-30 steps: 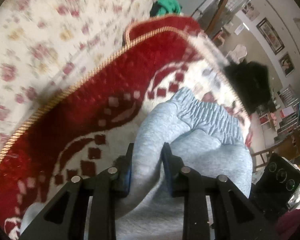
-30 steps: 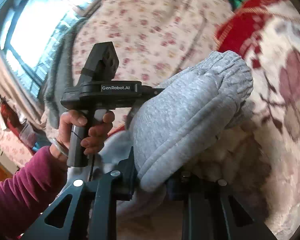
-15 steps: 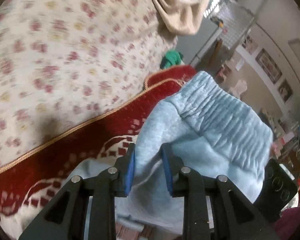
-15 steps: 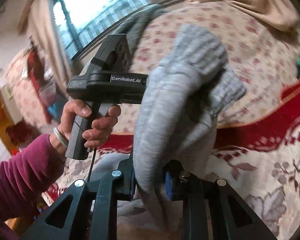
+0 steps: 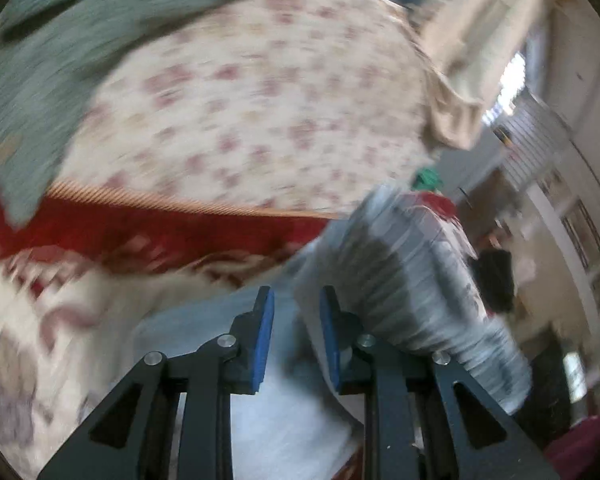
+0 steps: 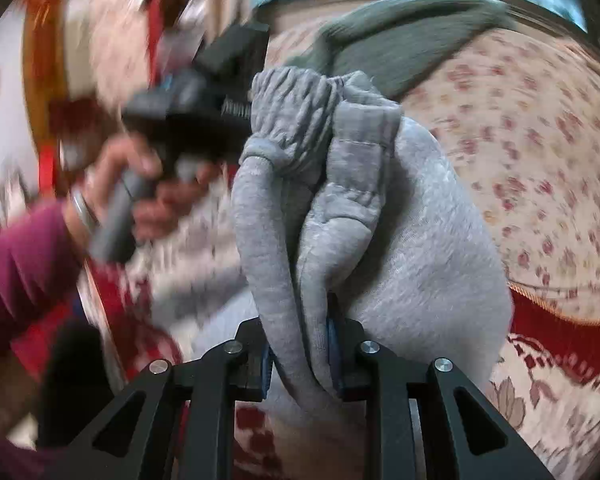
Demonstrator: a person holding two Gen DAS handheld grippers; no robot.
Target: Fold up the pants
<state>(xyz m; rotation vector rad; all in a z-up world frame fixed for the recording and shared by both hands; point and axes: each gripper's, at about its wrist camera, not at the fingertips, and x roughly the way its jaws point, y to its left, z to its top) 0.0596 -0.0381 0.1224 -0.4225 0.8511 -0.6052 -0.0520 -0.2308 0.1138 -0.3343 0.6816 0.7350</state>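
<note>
Light grey sweatpants point(image 6: 412, 248) hang bunched in the air, their gathered waistband point(image 6: 296, 120) on top. My right gripper point(image 6: 298, 332) is shut on a thick fold of them. The left gripper point(image 6: 224, 108), held by a hand point(image 6: 140, 184) in a maroon sleeve, meets the waistband's left end. In the left wrist view my left gripper point(image 5: 296, 292) is closing, its blue pads point(image 5: 262, 336) showing. A thin blurred edge of the pants point(image 5: 412, 280) runs between them, and the waistband trails off to the right.
Below lies a red and cream patterned blanket point(image 5: 140, 232) with a gold cord edge. Beyond it spreads a floral sheet point(image 5: 260, 100) with a grey-green cloth point(image 6: 400, 48) on it. A beige cloth point(image 5: 460, 60) hangs by the window. Furniture stands far right.
Both grippers have swung sideways across the blanket toward the floral sheet, carrying the pants up with them. The left jaws now stand closer together, with less fabric between them.
</note>
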